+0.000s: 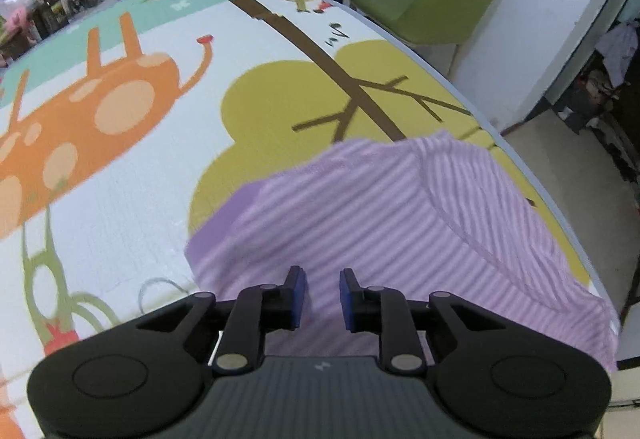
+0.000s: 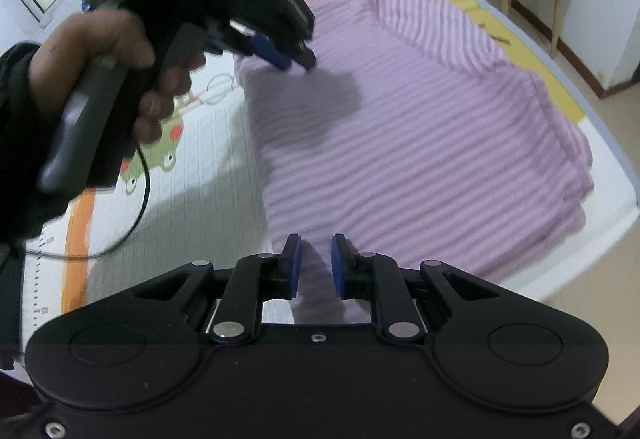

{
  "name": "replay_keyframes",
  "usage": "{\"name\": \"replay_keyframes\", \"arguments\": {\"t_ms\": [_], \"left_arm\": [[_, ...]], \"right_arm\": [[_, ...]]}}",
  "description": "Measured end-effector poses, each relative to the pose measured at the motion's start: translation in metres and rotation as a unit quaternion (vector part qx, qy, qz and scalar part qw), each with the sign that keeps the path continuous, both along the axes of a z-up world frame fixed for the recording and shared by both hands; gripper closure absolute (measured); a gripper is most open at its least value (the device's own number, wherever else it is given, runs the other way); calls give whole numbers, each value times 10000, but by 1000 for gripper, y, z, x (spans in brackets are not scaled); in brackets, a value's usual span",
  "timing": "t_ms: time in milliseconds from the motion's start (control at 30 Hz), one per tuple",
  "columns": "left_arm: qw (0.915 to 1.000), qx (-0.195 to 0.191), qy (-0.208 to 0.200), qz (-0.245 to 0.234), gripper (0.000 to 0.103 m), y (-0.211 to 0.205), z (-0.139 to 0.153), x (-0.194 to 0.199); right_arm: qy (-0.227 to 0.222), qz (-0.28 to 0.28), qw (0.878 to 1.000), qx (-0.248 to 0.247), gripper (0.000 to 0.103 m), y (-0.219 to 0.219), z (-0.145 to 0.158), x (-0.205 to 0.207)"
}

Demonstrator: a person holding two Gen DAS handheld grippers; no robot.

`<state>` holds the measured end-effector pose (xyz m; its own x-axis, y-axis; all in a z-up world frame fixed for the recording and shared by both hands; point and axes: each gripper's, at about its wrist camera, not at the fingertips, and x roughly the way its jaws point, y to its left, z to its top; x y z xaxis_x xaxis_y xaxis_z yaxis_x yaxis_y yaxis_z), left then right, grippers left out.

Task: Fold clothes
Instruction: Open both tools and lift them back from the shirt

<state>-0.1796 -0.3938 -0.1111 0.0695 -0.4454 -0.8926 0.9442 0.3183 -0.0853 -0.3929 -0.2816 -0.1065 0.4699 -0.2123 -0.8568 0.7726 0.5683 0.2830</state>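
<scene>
Both grippers' parted jaws hover over the striped purple garment (image 2: 420,127).

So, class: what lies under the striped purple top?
The purple top lies on a cartoon play mat. A yellow-green tree print runs under its far edge. Whatever the mat shows beneath the cloth is covered.

A purple shirt with thin light stripes (image 2: 420,127) lies spread out on the bench (image 1: 160,175), close to the bench's right edge. It is mostly flat, with a few soft wrinkles. One part is folded over along the far side, making a raised seam line. Its near edge reaches toward the bench's front edge.
</scene>
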Motion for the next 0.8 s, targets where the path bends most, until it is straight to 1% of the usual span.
{"name": "replay_keyframes", "arguments": {"t_ms": [100,233,300,367,400,467,500,533,633,733,767,800], "left_arm": [[9998,28,139,112,78,-4,1,9],[9996,-20,29,273,79,-7,8,16],[9993,-43,129,351,78,-6,11,20],[9988,-76,181,443,71,-3,16,23],[9986,-87,211,476,70,0,18,24],[9984,-103,229,506,61,5,22,25],[9984,-110,215,506,58,8,25,25],[9986,-126,156,496,53,12,28,23],[9990,-119,8,432,45,22,33,18],[9992,-82,14,385,41,36,38,15],[9992,-70,-3,390,38,41,39,13],[9992,-57,-21,395,36,46,40,12]], "right_arm": [[50,-23,9999,110,88,9,-2,-5],[102,-67,9998,132,87,19,-2,-10],[116,-111,9997,169,87,23,-1,-13],[141,-168,9995,234,86,27,0,-18],[150,-204,9993,269,85,30,1,-20],[162,-295,9989,317,83,34,3,-25],[164,-352,9987,329,83,35,3,-27],[153,-417,9985,306,83,35,5,-28],[118,-611,9978,225,76,36,10,-32],[61,-738,9972,81,72,33,17,-34],[66,-769,9970,40,68,31,19,-33],[75,-798,9968,1,67,30,21,-32]]}}
